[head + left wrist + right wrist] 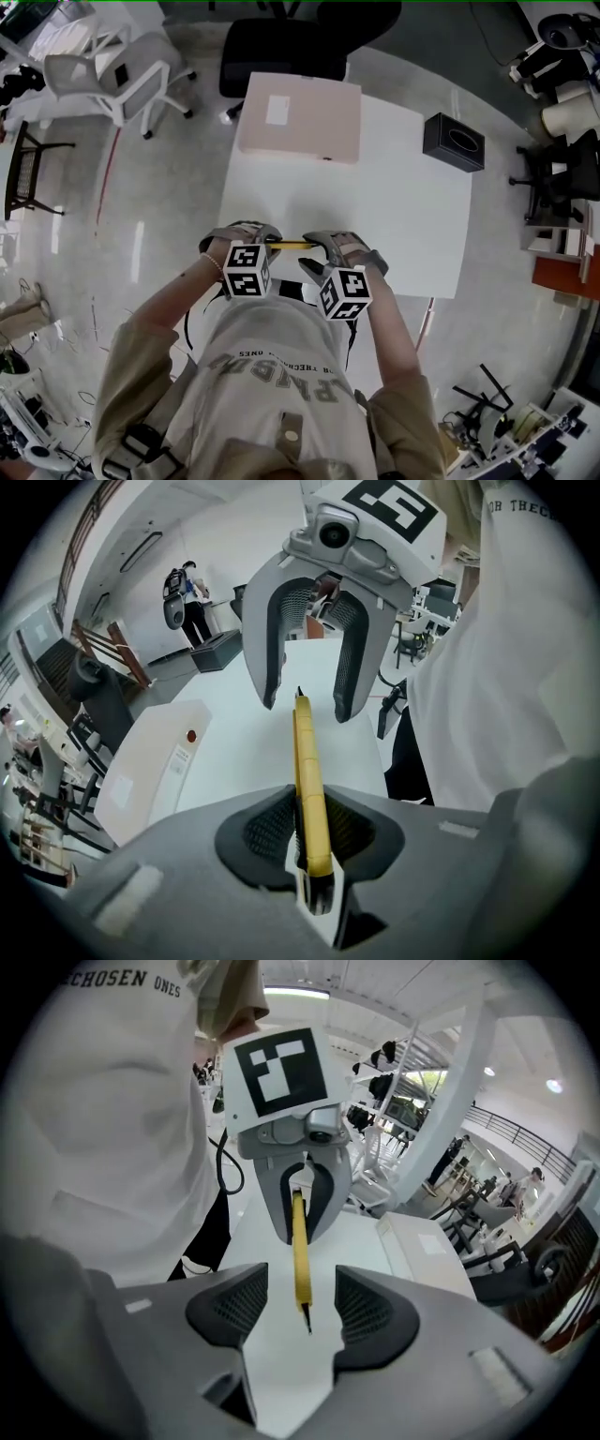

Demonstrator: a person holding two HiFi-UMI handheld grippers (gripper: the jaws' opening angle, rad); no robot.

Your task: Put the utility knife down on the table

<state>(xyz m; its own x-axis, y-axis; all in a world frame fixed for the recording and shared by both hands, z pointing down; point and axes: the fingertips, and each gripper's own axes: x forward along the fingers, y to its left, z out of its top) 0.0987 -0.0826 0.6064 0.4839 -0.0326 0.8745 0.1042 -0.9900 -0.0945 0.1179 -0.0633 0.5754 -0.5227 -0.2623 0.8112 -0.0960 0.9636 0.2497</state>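
Left gripper (311, 827): you're clenching the yellow knife (307, 771) by its rear end.
Right gripper (302, 1302): you're keeping it released, with the blade tip between the jaws.
Knife: it's hovering over the bench's (394, 197) near edge.
Around: the pink box (300, 117) and black box (454, 141) are sitting well apart.

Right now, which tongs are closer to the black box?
Right. The right tongs sit at the table's near edge, diagonally across from the box; the left tongs, holding the knife, are further away beside them.

Clad in beige short-sleeved T-shirt (281, 384), pale lettering; bracelet (217, 265) on left wrist; grey left gripper (310, 855) and right gripper (300, 1321) under black-and-white marker cubes (247, 270).
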